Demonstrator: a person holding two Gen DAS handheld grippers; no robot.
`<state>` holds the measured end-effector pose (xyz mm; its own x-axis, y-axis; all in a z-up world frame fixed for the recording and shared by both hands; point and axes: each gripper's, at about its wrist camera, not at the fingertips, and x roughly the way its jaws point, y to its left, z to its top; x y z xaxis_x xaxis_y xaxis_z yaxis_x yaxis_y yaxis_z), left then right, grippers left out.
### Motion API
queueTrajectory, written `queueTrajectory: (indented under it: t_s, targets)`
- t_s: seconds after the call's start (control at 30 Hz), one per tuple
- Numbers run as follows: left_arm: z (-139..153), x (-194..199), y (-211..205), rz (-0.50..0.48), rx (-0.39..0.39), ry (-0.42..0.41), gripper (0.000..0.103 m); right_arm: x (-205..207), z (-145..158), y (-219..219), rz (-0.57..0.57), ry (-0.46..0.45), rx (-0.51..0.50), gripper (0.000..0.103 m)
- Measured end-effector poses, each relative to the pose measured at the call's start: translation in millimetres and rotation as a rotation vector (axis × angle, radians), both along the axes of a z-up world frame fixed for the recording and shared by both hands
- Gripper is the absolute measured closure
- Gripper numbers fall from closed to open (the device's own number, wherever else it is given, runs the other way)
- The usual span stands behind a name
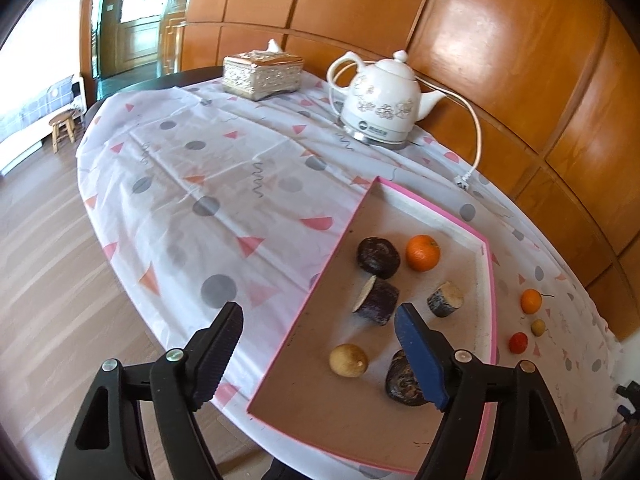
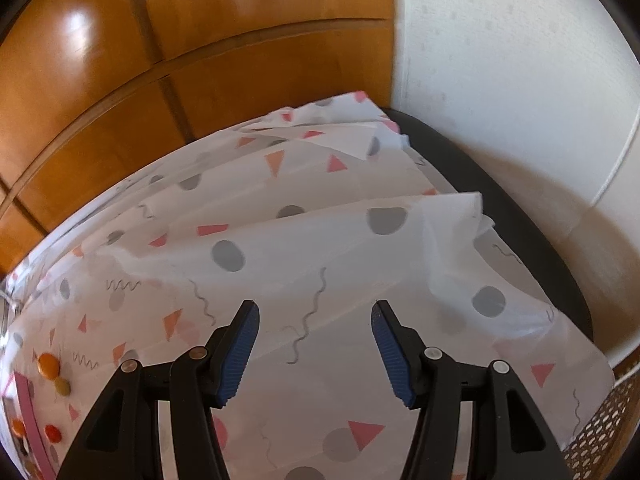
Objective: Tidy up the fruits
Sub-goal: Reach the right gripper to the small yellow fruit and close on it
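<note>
Pink-rimmed tray (image 1: 490,280) holds orange (image 1: 422,252), yellow fruit (image 1: 348,360), four dark chunks; three small fruits (image 1: 531,301) lie outside.

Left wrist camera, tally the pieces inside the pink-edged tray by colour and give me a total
Dark purple-brown pieces: 4, at and
Orange round fruit: 1
Yellowish-tan round fruit: 1
Total inside the pink-edged cardboard tray: 6

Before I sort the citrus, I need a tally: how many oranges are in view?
2. One orange sits inside the pink-rimmed tray, beside a dark fruit chunk. The other orange lies outside on the tablecloth, above a small red fruit. More may be hidden.
</note>
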<state>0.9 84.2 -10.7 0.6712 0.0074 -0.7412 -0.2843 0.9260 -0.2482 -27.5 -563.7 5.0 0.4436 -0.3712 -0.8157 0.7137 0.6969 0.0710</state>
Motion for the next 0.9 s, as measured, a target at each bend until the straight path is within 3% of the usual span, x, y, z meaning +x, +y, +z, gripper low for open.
queueTrajectory:
  t_s: [0.27, 0.57, 0.9]
  targets:
    - [-12.1, -5.8, 16.6, 0.060, -0.043, 0.027, 0.021, 23.0, -9.5, 29.2, 0.196, 0.029, 0.020, 0.044]
    - [-16.7, -13.8, 30.9, 0.113, -0.074, 0.033, 0.020, 41.0, -23.1, 56.3, 0.340, 0.082, 0.057, 0.044]
    - [-18.4, -13.2, 30.9, 0.108, -0.081, 0.036, 0.020, 81.2, -27.5, 144.5, 0.583, 0.075, 0.126, 0.049]
